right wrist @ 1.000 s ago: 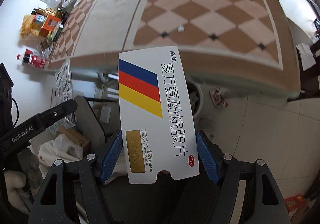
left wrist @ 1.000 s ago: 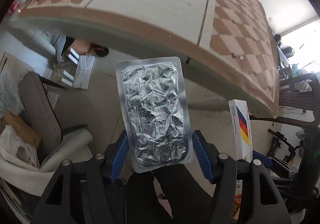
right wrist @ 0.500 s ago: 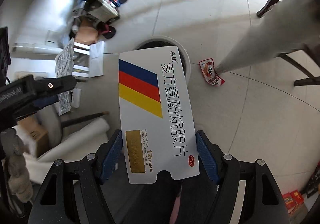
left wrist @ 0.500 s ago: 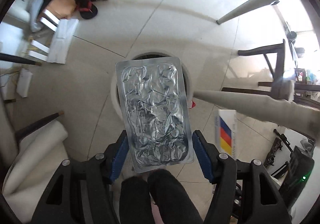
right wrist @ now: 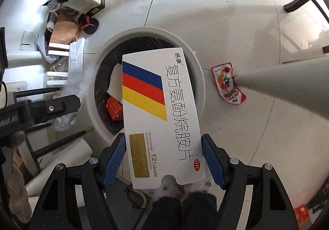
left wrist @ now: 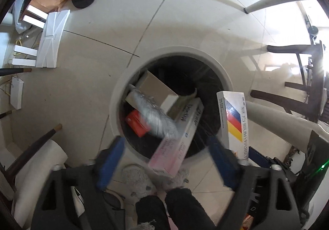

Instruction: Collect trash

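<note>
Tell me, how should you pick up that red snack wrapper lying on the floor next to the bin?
Pinch the red snack wrapper by its long edge facing the bin, coming down from above. It lies flat on the floor, so only an edge can be pinched, and the table leg crowds its other side.

left gripper (left wrist: 164, 162) – jaws spread | right gripper (right wrist: 163, 158) – jaws clamped
</note>
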A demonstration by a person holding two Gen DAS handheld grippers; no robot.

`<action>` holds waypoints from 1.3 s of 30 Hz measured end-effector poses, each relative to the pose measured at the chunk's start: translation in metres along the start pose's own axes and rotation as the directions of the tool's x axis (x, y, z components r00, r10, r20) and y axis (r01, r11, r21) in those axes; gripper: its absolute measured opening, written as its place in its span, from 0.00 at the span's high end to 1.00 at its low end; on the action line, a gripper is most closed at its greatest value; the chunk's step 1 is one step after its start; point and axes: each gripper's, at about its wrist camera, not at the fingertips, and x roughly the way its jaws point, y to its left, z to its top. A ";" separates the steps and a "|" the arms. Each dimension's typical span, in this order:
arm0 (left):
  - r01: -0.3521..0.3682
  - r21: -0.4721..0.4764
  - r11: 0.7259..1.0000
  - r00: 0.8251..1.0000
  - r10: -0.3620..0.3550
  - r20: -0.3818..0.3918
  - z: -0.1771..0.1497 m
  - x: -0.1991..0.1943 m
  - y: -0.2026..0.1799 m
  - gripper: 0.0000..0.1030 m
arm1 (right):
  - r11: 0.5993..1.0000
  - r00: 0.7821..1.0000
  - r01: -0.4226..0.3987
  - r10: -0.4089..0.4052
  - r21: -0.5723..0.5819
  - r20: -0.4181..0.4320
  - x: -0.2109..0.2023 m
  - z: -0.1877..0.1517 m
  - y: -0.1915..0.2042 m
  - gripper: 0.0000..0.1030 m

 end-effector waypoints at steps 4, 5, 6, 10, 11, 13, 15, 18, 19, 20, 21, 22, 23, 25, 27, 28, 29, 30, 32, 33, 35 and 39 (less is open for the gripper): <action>-0.026 -0.012 1.000 1.000 0.026 0.006 -0.004 0.001 0.007 0.04 | 1.000 1.000 -0.006 0.006 -0.012 -0.019 0.009 0.014 0.007 0.26; -0.044 -0.011 0.999 0.999 0.044 0.012 -0.006 -0.001 0.009 0.04 | 1.000 1.000 0.003 -0.003 -0.013 -0.023 0.010 0.016 0.008 0.26; -0.059 -0.008 0.998 0.998 0.059 0.017 -0.007 -0.001 0.011 0.03 | 1.000 1.000 0.009 -0.009 -0.010 -0.026 0.009 0.016 0.008 0.17; -0.095 -0.019 0.995 0.994 0.096 0.048 -0.024 -0.007 0.018 0.03 | 0.999 0.999 0.031 -0.030 0.019 -0.030 0.004 0.013 0.006 0.00; -0.110 -0.014 0.994 0.992 0.111 0.052 -0.029 -0.008 0.020 0.03 | 0.999 0.999 0.042 -0.042 0.018 -0.028 0.002 0.010 0.005 0.00; -0.163 0.000 0.987 0.985 0.163 0.055 -0.041 -0.013 0.020 0.03 | 0.997 0.997 0.073 -0.073 0.018 -0.026 -0.003 0.002 0.005 0.00; -0.179 0.006 0.984 0.982 0.178 0.055 -0.051 -0.018 0.018 0.03 | 0.995 0.995 0.093 -0.092 0.020 -0.033 -0.010 -0.008 0.003 0.00; -0.198 0.010 0.980 0.979 0.198 0.053 -0.071 -0.035 0.015 0.03 | 0.993 0.993 0.114 -0.113 0.019 -0.025 -0.027 -0.022 0.004 0.00; -0.204 0.012 0.979 0.978 0.203 0.054 -0.078 -0.042 0.013 0.03 | 0.993 0.993 0.118 -0.117 0.020 -0.020 -0.035 -0.028 0.005 0.00; -0.204 0.013 0.979 0.978 0.203 0.055 -0.084 -0.049 0.011 0.03 | 0.993 0.993 0.117 -0.116 0.025 -0.015 -0.043 -0.033 0.004 0.00; -0.202 0.014 0.979 0.978 0.201 0.057 -0.090 -0.057 0.009 0.03 | 0.993 0.993 0.116 -0.116 0.031 -0.007 -0.053 -0.038 0.004 0.00; -0.203 0.014 0.979 0.978 0.202 0.059 -0.098 -0.067 0.005 0.03 | 0.993 0.993 0.116 -0.116 0.035 -0.003 -0.063 -0.044 0.004 0.00; -0.204 0.014 0.979 0.977 0.203 0.062 -0.103 -0.075 0.003 0.03 | 0.993 0.994 0.113 -0.113 0.042 0.004 -0.075 -0.050 0.004 0.00; -0.196 0.021 0.980 0.978 0.195 0.071 -0.118 -0.099 -0.006 0.03 | 0.992 0.993 0.120 -0.120 0.040 0.021 -0.099 -0.061 0.007 0.00; -0.197 0.032 0.980 0.978 0.194 0.081 -0.130 -0.120 -0.015 0.03 | 0.992 0.992 0.119 -0.120 0.038 0.041 -0.128 -0.072 0.010 0.00; -0.196 0.041 0.980 0.978 0.192 0.085 -0.137 -0.134 -0.021 0.03 | 0.992 0.992 0.117 -0.118 0.038 0.047 -0.145 -0.078 0.012 0.00; -0.198 0.045 0.979 0.977 0.193 0.089 -0.143 -0.146 -0.025 0.03 | 0.993 0.992 0.112 -0.114 0.039 0.053 -0.159 -0.082 0.012 0.00; -0.198 0.050 0.979 0.976 0.193 0.097 -0.150 -0.161 -0.031 0.03 | 0.994 0.992 0.105 -0.108 0.042 0.061 -0.177 -0.087 0.013 0.00; -0.193 0.050 0.980 0.976 0.186 0.114 -0.160 -0.187 -0.040 0.03 | 0.994 0.992 0.098 -0.101 0.038 0.073 -0.209 -0.097 0.013 0.00; -0.189 0.053 0.981 0.975 0.181 0.126 -0.167 -0.204 -0.046 0.03 | 0.996 0.993 0.083 -0.086 0.040 0.078 -0.226 -0.103 0.014 0.00; -0.178 0.063 0.982 0.975 0.167 0.145 -0.179 -0.231 -0.055 0.03 | 0.997 0.994 0.067 -0.070 0.035 0.088 -0.262 -0.114 0.015 0.00; -0.149 0.113 0.982 0.975 0.127 0.182 -0.204 -0.290 -0.079 0.03 | 1.000 0.994 0.013 -0.015 0.025 0.105 -0.335 -0.136 0.016 0.00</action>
